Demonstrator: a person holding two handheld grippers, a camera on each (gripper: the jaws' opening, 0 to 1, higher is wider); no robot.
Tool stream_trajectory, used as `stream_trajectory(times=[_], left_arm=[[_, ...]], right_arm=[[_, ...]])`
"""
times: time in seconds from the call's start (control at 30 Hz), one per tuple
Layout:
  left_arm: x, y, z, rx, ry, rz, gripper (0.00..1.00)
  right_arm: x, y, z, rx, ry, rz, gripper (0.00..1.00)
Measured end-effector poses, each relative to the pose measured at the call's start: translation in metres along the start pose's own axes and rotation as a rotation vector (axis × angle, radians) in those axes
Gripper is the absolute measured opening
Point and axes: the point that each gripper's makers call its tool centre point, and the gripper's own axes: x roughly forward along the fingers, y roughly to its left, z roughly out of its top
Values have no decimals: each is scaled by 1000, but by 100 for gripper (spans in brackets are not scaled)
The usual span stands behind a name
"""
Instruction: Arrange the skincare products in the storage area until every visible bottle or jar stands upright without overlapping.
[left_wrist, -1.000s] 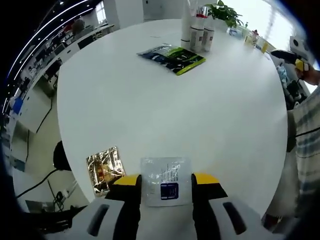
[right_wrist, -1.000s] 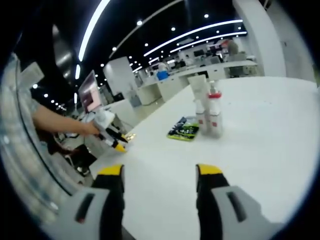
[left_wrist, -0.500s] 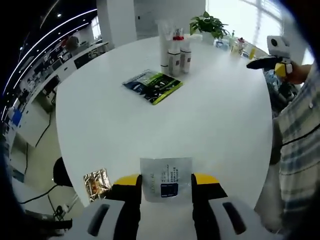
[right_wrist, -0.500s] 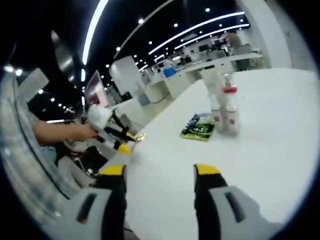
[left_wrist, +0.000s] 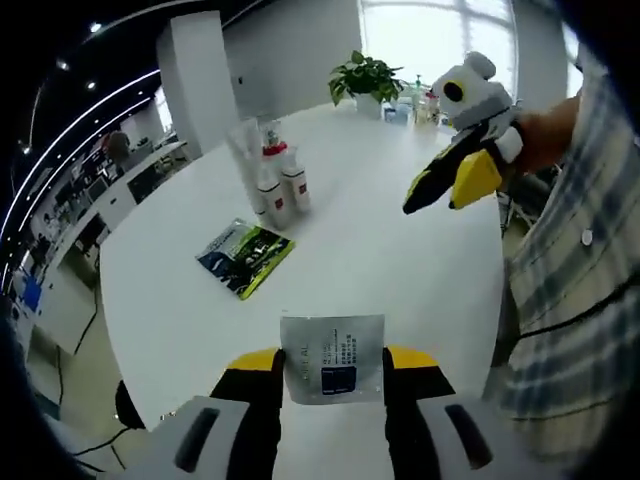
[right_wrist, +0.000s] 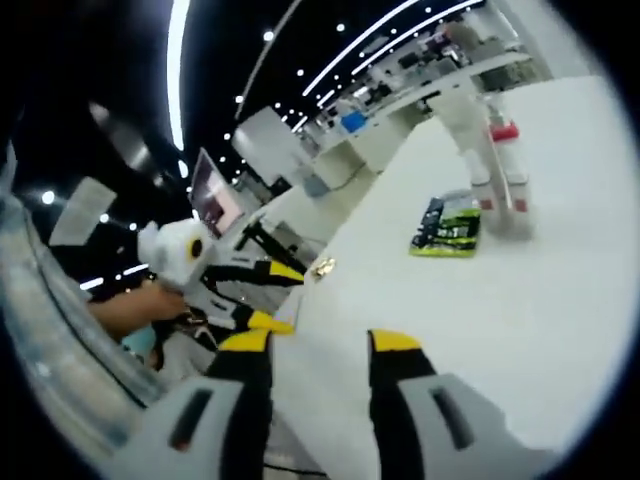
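White round table (left_wrist: 380, 250), glossy top, bare over most of its surface. Near the 11 o'clock part in the left gripper view: a cluster of upright skincare items, a tall white tube (left_wrist: 246, 160) plus two white bottles (left_wrist: 283, 190) with red collars, touching or just beside each other. Just toward 7 o'clock from them, a green-and-blue sachet (left_wrist: 244, 257) lies flat. At the far edge, 12 o'clock, a potted plant (left_wrist: 366, 75) with small items beside it, too small to tell. Right gripper view: same table (right_wrist: 520, 330), sachet (right_wrist: 447, 227) beside bottles (right_wrist: 500, 185), small gold packet (right_wrist: 322, 266) at the near edge.
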Motion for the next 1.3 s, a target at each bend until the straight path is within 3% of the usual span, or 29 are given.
stream_trajectory(times=[0.2, 0.37, 0.47, 0.6, 0.73, 0.87, 0.97, 1.07, 1.13, 1.23, 1.3], left_arm=[[0, -30, 26, 159, 11, -28, 40], [-1, -48, 47, 260, -2, -41, 40], [0, -58, 56, 313, -8, -51, 40], [-1, -67, 58, 362, 7, -63, 40], [-4, -65, 58, 369, 3, -59, 40], [-9, -64, 60, 150, -104, -76, 42], [-13, -57, 50, 14, -125, -64, 43], [-18, -46, 47, -161, -194, -59, 43], [-20, -42, 46, -250, -227, -69, 43], [-26, -35, 53, -479, -340, -102, 40], [-27, -38, 56, -556, -367, -146, 40]], right_arm=[[11, 17, -1, 49, 36, 60, 32], [15, 16, -14, 84, 106, 49, 27], [15, 17, -16, 75, 123, 45, 18], [16, 23, -20, 97, 137, 63, 4], [16, 27, -19, 157, 125, 68, 1], [15, 27, -18, 171, 114, 76, 1], [10, 26, -13, 187, 86, 81, 1], [6, 25, -7, 207, 56, 85, 1], [3, 23, 0, 224, 26, 94, 1], [0, 22, 14, 242, -34, 109, 1], [-2, 27, 26, 262, -96, 143, 1]])
